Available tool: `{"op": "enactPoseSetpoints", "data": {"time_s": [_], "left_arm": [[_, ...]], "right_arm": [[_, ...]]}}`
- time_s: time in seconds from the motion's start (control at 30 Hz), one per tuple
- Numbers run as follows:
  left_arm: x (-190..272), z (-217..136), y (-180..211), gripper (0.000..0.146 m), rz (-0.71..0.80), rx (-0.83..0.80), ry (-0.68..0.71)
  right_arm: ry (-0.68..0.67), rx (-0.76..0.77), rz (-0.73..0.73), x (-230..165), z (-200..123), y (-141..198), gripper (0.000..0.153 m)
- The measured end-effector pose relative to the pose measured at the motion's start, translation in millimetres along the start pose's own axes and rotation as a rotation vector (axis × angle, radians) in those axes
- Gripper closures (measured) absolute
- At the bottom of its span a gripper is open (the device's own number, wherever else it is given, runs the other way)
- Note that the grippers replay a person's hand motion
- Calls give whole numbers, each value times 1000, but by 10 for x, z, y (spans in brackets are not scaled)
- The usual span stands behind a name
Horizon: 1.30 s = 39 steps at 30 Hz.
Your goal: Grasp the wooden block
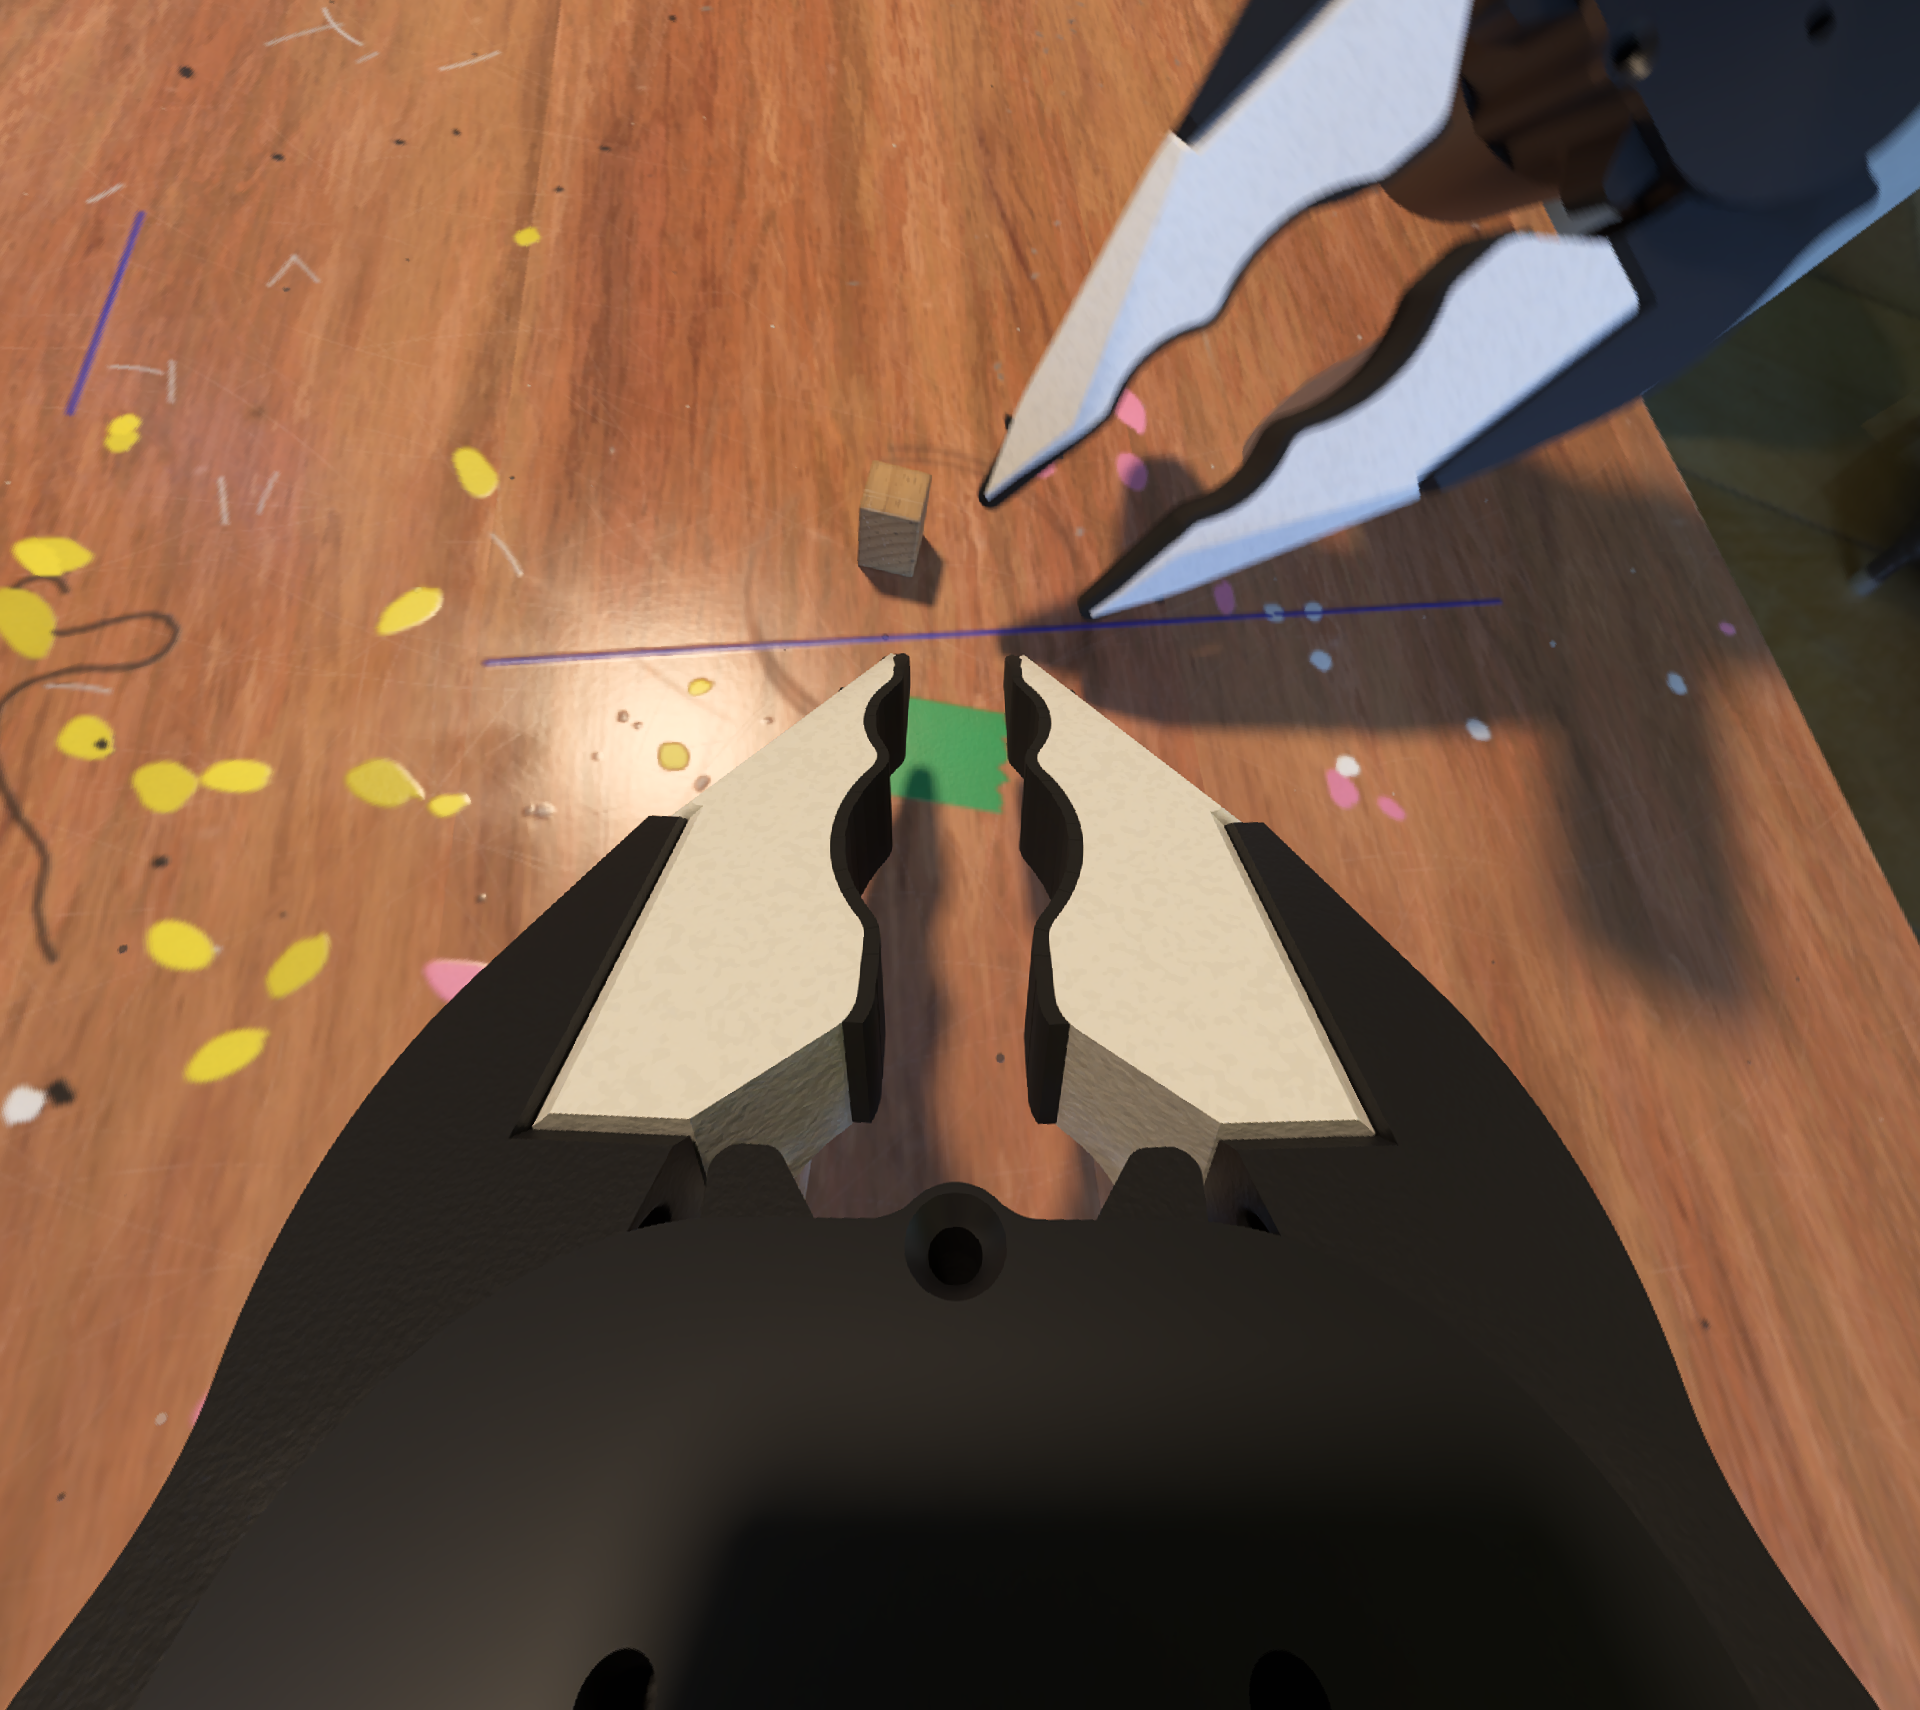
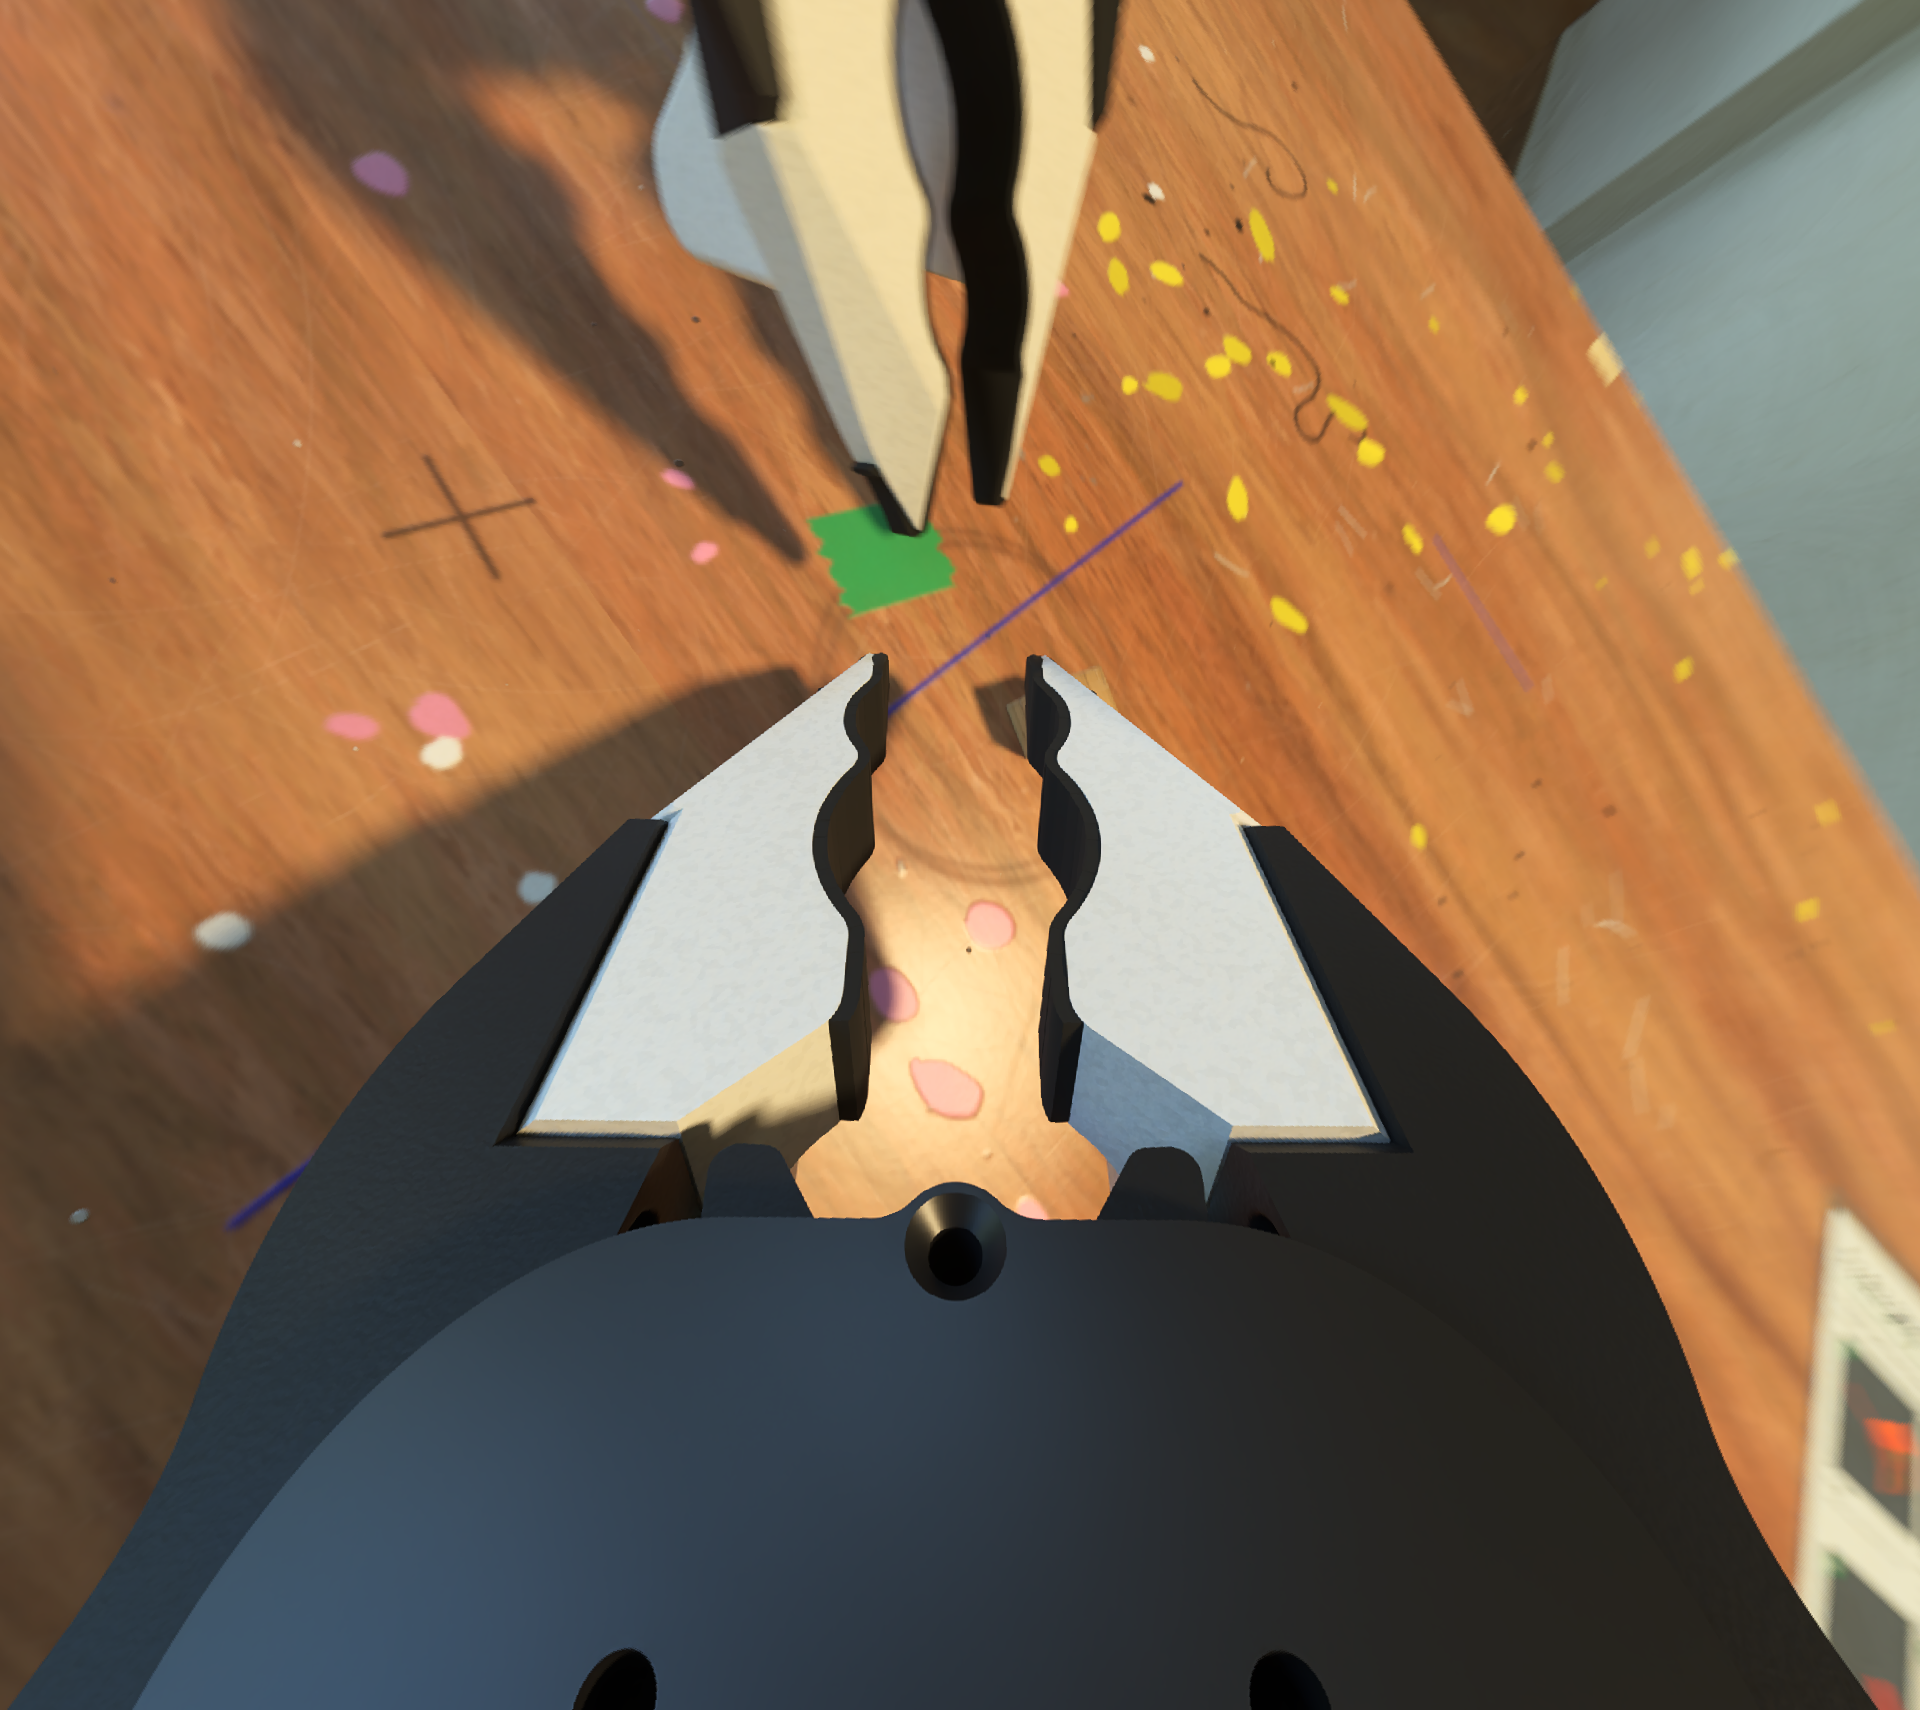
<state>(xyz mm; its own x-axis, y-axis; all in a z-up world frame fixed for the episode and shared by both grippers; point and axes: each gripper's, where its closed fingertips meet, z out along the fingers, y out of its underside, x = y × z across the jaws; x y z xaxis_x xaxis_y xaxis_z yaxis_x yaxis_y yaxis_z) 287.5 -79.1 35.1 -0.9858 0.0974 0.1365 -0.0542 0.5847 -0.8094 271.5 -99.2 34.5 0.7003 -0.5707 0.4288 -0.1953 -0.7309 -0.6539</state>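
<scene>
The wooden block [image 1: 894, 517], a small pale cuboid, stands upright on the wooden table [image 1: 727, 102]. My left gripper [image 1: 956, 663], with beige fingers, is open and empty, and the block lies a short way ahead of its tips and slightly left. My right gripper [image 1: 1039, 554], with white fingers, is open and empty, its tips just right of the block. In the right wrist view the block [image 2: 1015, 717] is mostly hidden behind the right finger of my right gripper [image 2: 956, 663]. The left gripper [image 2: 951, 512] points toward it from the far side.
A green patch [image 1: 951, 756] lies flat between the left fingers and shows in the right wrist view [image 2: 883, 564]. A thin blue line [image 1: 675, 652] and yellow and pink paint spots mark the table. The table edge [image 1: 1766, 652] runs close on the right. A black cross [image 2: 462, 517] is drawn on the wood.
</scene>
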Motion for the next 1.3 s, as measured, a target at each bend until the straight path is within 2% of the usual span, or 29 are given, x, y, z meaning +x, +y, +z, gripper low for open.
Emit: {"op": "enactPoseSetpoints", "data": {"time_s": [0.07, 0.13, 0.2, 0.27, 0.37, 0.47, 0.53, 0.67, 0.83, 0.97, 1.13, 1.3], "left_arm": [[11, 3, 31, 128, 18, -18, -7], [21, 3, 47, 128, 38, -29, -16], [27, 1, 51, 128, 49, -30, -18], [20, 1, 56, 128, 58, -33, -23], [-12, 2, 68, 128, 65, -38, -35], [-34, 2, 77, 128, 64, -35, -43], [-28, 4, 93, 129, 67, -34, -42], [9, 16, 125, 131, 101, -53, -39], [-15, 20, 123, 131, 111, -57, -54], [-28, -41, 119, 131, 85, -27, -49], [-127, -144, 214, 129, 93, -48, -93], [-135, -238, 246, 128, 98, -27, -59]], "right_arm": [[-42, 5, 91, 42, -27, 56, 125], [-72, 14, 105, 65, -72, 87, 121], [-86, 20, 101, 115, -113, 148, 125], [-128, 12, 168, 167, -129, 223, 127], [-211, 4, 284, 204, -91, 253, 118], [-208, -29, 334, 231, 16, 247, 118], [-234, -54, 315, 191, 63, 258, 119], [-316, -121, 151, 151, 43, 352, 122], [-473, -149, 204, 57, 73, 327, 124], [-475, -110, 166, -25, 127, 208, 133], [-496, -45, 168, -77, 169, 53, 133], [-467, 19, 205, 50, 72, -14, 131]]}}
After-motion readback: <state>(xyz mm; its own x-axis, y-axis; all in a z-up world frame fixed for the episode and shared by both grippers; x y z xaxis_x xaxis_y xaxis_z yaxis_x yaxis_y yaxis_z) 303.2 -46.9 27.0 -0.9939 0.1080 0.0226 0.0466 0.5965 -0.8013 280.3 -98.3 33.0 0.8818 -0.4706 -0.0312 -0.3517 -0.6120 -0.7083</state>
